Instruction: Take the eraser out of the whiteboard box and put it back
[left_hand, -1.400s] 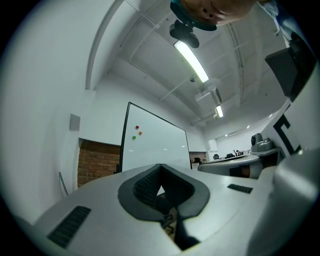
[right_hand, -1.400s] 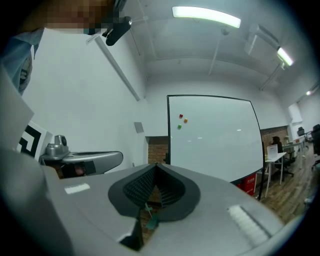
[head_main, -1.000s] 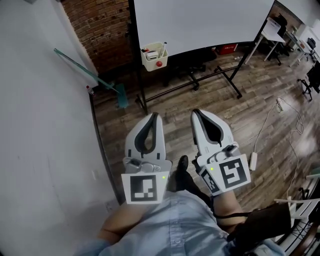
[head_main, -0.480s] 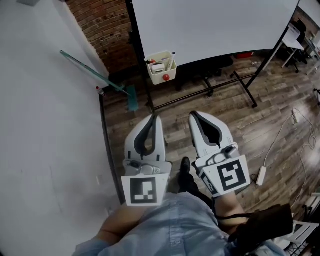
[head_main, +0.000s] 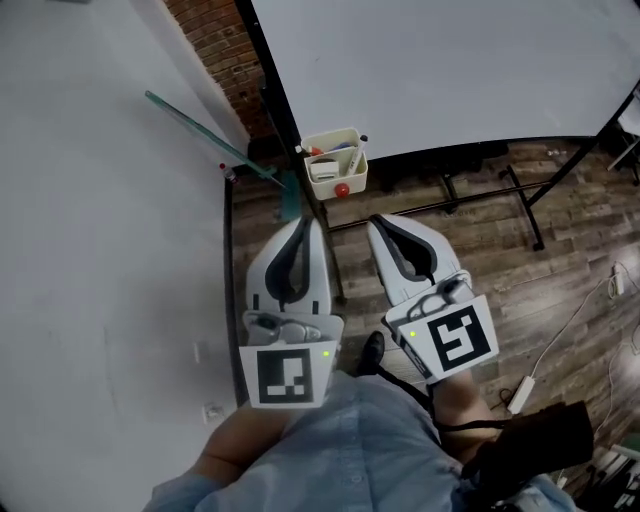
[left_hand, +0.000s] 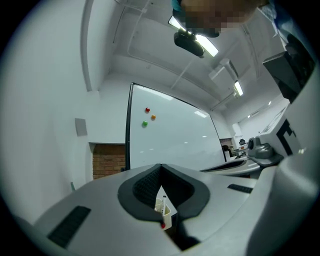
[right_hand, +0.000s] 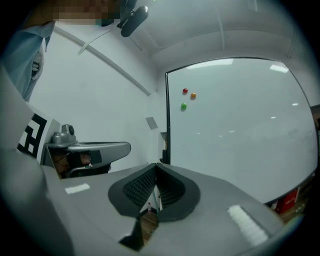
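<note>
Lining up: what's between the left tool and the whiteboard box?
Head view: only the whiteboard's black frame post crosses between left tool and box; otherwise floor.

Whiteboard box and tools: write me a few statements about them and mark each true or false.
1. In the head view, the whiteboard box is by the whiteboard's lower left corner. True.
2. The left tool grips something. False: its jaws are together on nothing.
3. The right tool is shut and empty. True.
4. The box is empty. False: several items stand in it.
5. Both tools touch the box. False: both are apart from it.
</note>
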